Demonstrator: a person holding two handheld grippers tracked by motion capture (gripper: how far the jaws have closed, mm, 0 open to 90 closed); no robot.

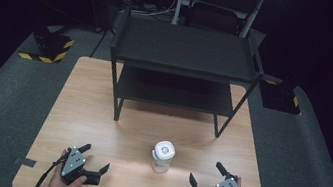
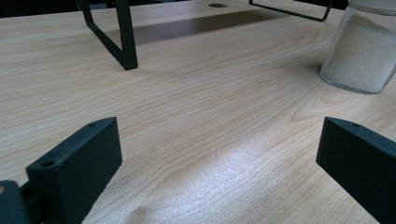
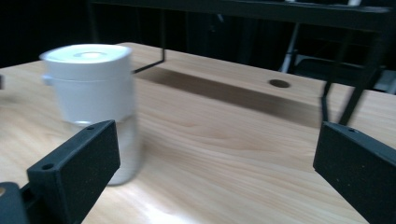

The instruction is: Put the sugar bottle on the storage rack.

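- Left hand-held gripper (image 1: 94,159) and right hand-held gripper (image 1: 204,174), lower frame: both released, empty.
- Jar (image 1: 163,157) stands lower centre on worktop (image 1: 86,106), between them.
- Risk: an off-centre approach could tip the tall jar.

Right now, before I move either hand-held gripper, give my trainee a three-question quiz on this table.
1. True or false: the jar stands upright on the wooden table, between the left hand-held gripper and the right hand-held gripper.
2. Multiple choice: the black shelf rack stands A) behind the jar, B) on the jar, C) on the floor.
3. Fill in: the jar's lid is ____ in colour.

Key: 1 true; 2 A; 3 white.
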